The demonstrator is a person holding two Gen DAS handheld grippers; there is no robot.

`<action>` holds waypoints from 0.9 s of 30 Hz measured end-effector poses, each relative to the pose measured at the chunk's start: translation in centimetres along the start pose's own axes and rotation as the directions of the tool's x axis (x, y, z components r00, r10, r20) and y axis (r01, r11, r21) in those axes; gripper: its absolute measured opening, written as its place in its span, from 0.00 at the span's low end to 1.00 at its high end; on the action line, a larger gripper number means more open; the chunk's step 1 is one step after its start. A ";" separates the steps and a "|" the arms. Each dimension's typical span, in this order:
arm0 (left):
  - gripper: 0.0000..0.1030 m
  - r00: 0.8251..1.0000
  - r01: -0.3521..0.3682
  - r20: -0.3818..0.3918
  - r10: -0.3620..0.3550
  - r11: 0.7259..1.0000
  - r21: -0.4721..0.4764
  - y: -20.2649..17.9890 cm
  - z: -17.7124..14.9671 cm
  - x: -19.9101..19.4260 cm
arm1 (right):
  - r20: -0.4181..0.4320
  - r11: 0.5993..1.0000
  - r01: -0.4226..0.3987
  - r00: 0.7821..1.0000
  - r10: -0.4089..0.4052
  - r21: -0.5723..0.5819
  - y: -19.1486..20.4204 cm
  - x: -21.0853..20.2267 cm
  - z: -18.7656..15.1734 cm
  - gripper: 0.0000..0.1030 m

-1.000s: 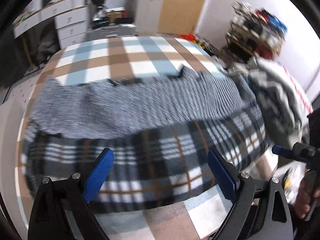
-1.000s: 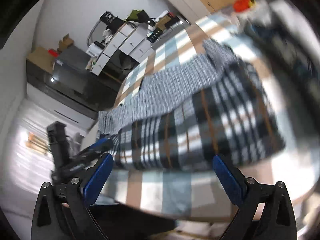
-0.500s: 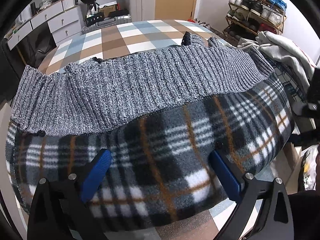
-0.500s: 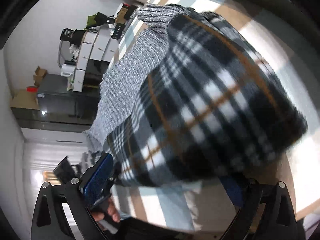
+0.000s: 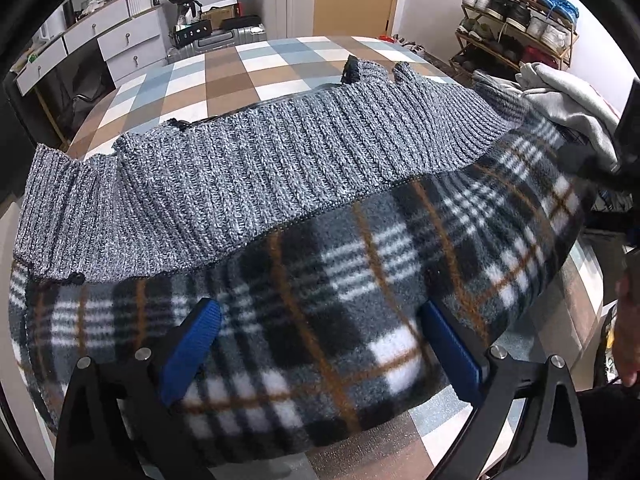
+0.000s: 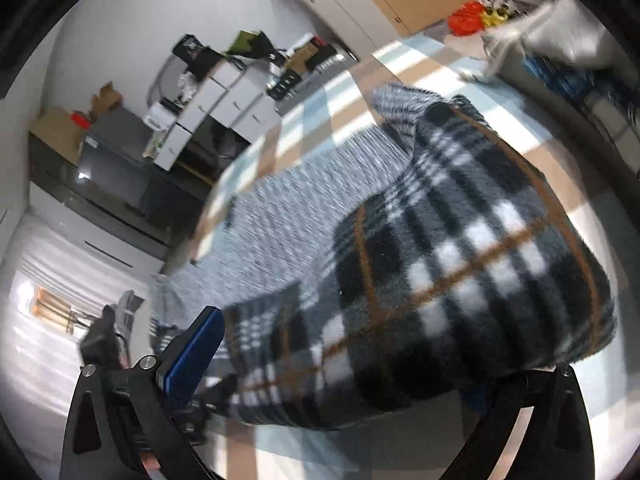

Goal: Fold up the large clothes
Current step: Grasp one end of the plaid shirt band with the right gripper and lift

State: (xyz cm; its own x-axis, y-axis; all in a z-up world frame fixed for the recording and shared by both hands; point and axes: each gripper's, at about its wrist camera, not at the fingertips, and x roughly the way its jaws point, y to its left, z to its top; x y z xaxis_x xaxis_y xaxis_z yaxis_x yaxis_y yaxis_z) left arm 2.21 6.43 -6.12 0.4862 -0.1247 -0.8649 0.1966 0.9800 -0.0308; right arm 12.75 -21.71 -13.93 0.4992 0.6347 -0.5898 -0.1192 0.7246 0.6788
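Note:
A large garment lies folded on the checked surface (image 5: 256, 64): black-and-white plaid fleece (image 5: 360, 280) nearest me, with grey ribbed knit (image 5: 248, 176) behind it. My left gripper (image 5: 320, 344) hovers low over the plaid's near edge. It is open, with its blue pads (image 5: 192, 344) wide apart and fabric below the gap. In the right wrist view the plaid (image 6: 460, 264) bulges close to the lens at the garment's end. My right gripper (image 6: 332, 372) stands open. Its left pad (image 6: 192, 356) is free, and a plaid corner hides its right finger.
A heap of grey clothes (image 5: 568, 100) sits at the right end of the surface, with a shoe rack (image 5: 516, 12) behind it. White drawers (image 5: 120, 40) and a suitcase (image 5: 224, 40) stand at the far left. A person's hand (image 5: 628, 344) shows at the right edge.
The right gripper has closed in on the garment's end, and the plaid corner now covers its right finger. The left gripper came lower over the plaid early on, then stayed put.

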 end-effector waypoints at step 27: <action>0.95 1.000 0.006 0.000 -0.006 0.999 0.033 -0.8 -0.3 0.3 | 0.233 0.984 0.092 0.971 -0.055 -0.152 2.3 -3.7 -0.4 0.28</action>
State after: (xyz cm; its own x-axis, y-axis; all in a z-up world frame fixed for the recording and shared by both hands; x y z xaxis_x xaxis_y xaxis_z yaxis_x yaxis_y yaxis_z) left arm 1.96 5.66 -6.50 0.4851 -0.1304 -0.8647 0.2275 0.9736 -0.0192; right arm 10.28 -22.32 -10.39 0.6909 0.5143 -0.5081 -0.2016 0.8120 0.5477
